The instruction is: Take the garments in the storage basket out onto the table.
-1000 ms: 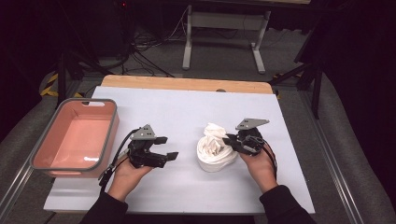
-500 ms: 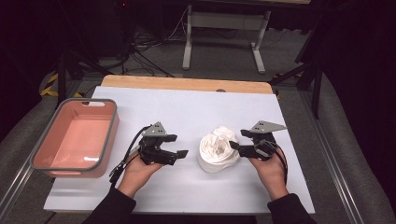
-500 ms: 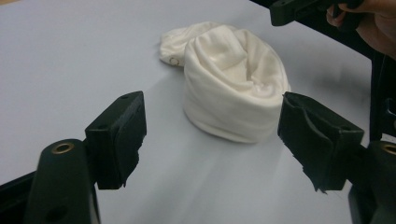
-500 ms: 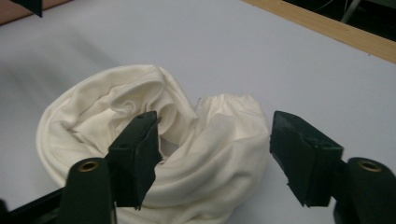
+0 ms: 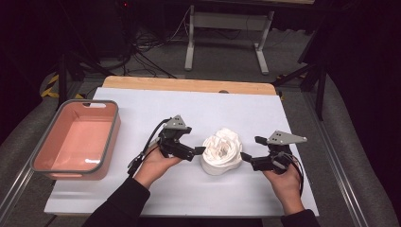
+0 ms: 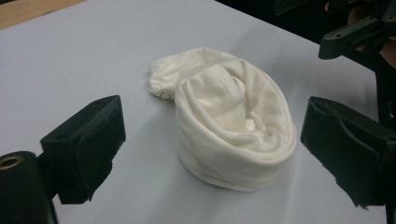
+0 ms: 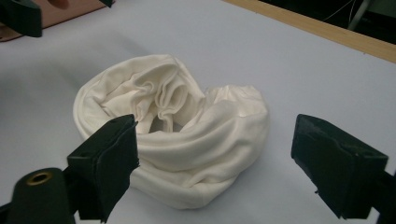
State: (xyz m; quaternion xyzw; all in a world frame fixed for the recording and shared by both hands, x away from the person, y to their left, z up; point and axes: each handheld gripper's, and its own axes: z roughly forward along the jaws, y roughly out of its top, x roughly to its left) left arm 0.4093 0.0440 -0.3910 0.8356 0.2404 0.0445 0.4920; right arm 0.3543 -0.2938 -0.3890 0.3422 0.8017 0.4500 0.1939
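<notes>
White cloth [image 5: 221,151] | between left gripper [image 5: 198,151], right gripper [image 5: 245,157] | untouched

High view down over the table [image 5: 142,101]; both gripper views close, seemingly opposed, sharing the white cloth [image 5: 221,151].

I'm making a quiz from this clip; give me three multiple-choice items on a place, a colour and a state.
1. Where does the white cloth lie?
A. in the bin
B. on the mat between both tongs
C. on the floor

2. What colour is the bin?
A. pink
B. green
C. black

3. How do the left tongs and right tongs stand?
A. both clamped on cloth
B. one clamped
C. both open, off the cloth

Answers: B, the cloth sits on the white mat between them; A, its walls are pink; C, gaps show beside every pad.
</notes>
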